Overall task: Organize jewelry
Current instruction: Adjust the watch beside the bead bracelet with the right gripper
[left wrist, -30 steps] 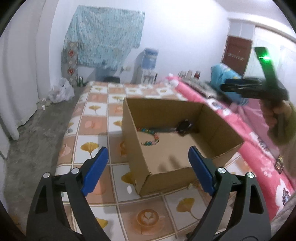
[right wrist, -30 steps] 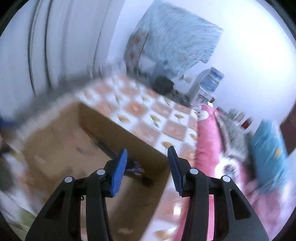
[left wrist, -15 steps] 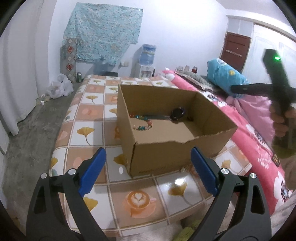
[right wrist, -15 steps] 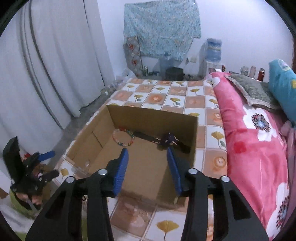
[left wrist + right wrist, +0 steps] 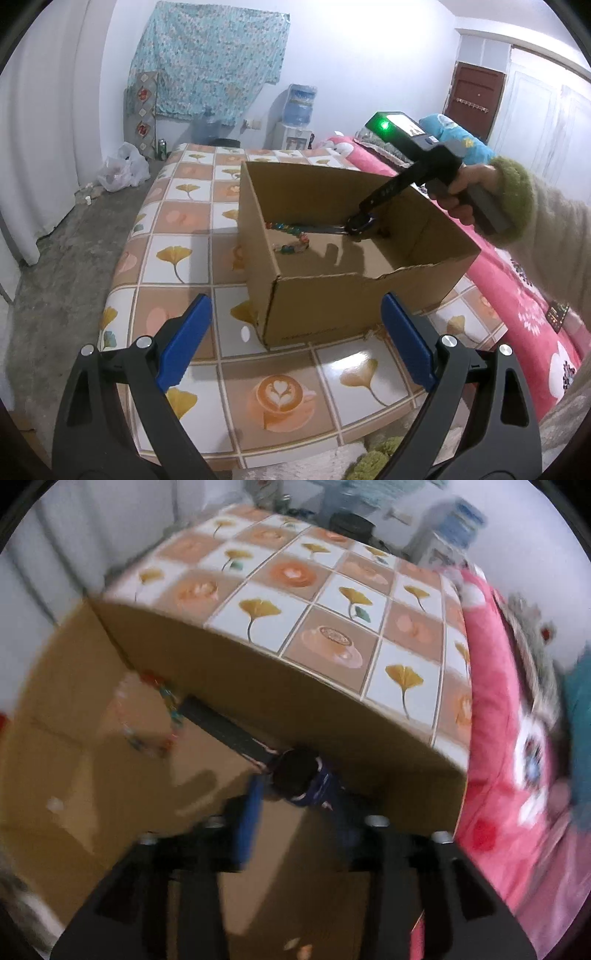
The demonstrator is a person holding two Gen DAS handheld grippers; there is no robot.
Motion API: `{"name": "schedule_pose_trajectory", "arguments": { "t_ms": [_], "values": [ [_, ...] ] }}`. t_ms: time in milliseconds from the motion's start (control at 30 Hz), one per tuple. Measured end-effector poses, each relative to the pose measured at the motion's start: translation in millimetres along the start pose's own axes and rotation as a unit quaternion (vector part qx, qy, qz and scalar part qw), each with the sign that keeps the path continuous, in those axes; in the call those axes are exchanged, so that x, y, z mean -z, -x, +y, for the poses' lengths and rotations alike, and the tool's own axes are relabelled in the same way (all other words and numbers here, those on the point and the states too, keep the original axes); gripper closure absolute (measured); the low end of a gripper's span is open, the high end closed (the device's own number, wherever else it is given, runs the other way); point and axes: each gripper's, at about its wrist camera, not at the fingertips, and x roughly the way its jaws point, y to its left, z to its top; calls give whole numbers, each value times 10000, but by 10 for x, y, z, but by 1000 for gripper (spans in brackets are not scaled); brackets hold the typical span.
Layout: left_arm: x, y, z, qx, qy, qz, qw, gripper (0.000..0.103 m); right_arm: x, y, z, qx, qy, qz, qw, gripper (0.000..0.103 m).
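An open cardboard box stands on the tiled table. Inside it lie a colourful bead bracelet and a black watch with its strap stretched left. My left gripper is open and empty, in front of the box. My right gripper reaches down into the box, its open jaws on either side of the watch face; the view is blurred. The bracelet shows blurred at left. The right gripper also shows from the left wrist view.
The table has a tile-pattern cover with ginkgo leaves and coffee cups. A pink floral bed lies along the right. A white plastic bag and a water dispenser stand at the far end of the room.
My right gripper has come down from above the box into it and now straddles the watch. The left gripper has pulled back slightly and stays open.
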Motion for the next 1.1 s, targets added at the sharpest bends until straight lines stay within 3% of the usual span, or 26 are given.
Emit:
{"name": "schedule_pose_trajectory", "arguments": {
  "t_ms": [67, 133, 300, 467, 533, 633, 800, 933, 1100],
  "values": [
    [6, -43, 45, 16, 66, 64, 10000, 14, 13, -39, 194, 438, 764, -24, 9961, 45],
    [9, -73, 89, 51, 148, 90, 9998, 14, 49, -95, 390, 773, 1567, -26, 9846, 40],
    [14, -97, 130, 94, 236, 86, 9996, 14, 12, -374, 427, 1019, 1987, 470, 9736, 39],
    [17, -90, 132, 90, 225, 90, 9997, 14, -11, -570, 292, 848, 1796, 772, 9770, 39],
    [16, -91, 133, 75, 229, 83, 9997, 14, 6, -608, 263, 864, 1734, 805, 9778, 52],
    [17, -98, 173, 74, 267, 78, 9996, 14, 3, -577, 188, 679, 1448, 742, 9843, 52],
    [21, -97, 203, 135, 353, 86, 9992, 14, -23, -539, -45, -120, 579, 966, 9936, 52],
    [14, -124, 178, 141, 311, 125, 9993, 14, -19, -592, -221, -657, -101, 1386, 9881, 52],
    [14, -116, 121, 120, 194, 111, 9997, 14, -34, -527, -187, -198, 101, 1234, 9921, 49]
  ]
}}
